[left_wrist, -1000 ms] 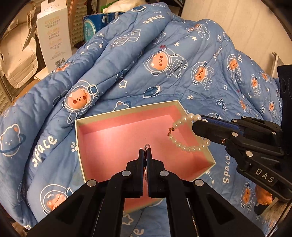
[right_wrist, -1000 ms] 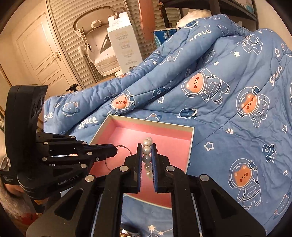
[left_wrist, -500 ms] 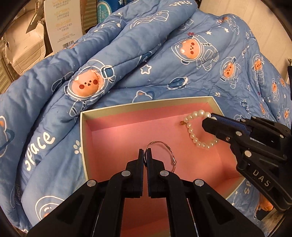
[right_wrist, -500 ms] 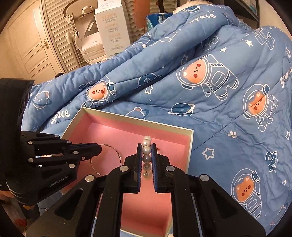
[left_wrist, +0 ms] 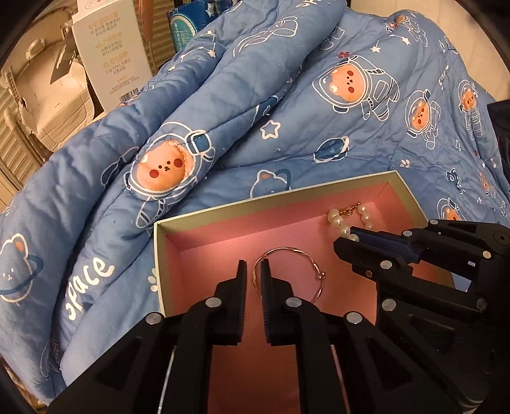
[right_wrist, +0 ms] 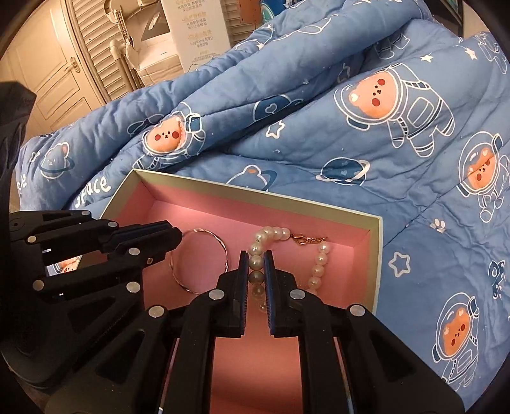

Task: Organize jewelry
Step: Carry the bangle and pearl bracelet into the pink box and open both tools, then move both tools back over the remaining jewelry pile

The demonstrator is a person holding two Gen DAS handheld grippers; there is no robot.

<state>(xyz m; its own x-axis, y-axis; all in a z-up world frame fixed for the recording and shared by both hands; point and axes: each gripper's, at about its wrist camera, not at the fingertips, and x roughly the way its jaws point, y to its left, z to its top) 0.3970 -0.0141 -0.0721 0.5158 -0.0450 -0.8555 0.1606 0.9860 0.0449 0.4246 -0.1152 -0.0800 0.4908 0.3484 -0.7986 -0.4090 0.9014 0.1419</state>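
Observation:
A pink-lined box [left_wrist: 261,199] [right_wrist: 255,191] lies on a blue quilt. A thin metal bangle [left_wrist: 288,251] [right_wrist: 220,243] rests on the box floor. My left gripper [left_wrist: 253,267] is slightly open inside the box, its jaws astride the bangle's edge without squeezing it; it also shows in the right wrist view [right_wrist: 172,237]. My right gripper [right_wrist: 256,259] is shut on a pearl bracelet [right_wrist: 317,261] [left_wrist: 342,223], whose free end with a gold clasp lies on the box floor. The right gripper also shows in the left wrist view [left_wrist: 347,240].
The blue astronaut-bear quilt [left_wrist: 287,105] [right_wrist: 366,133] is bunched in high folds behind and around the box. A white carton [left_wrist: 108,54] [right_wrist: 194,28] and louvred doors [right_wrist: 95,51] stand behind the bed.
Both grippers have lowered into the box. The left gripper has opened and let the bangle go onto the box floor. The pearl bracelet now trails on the floor.

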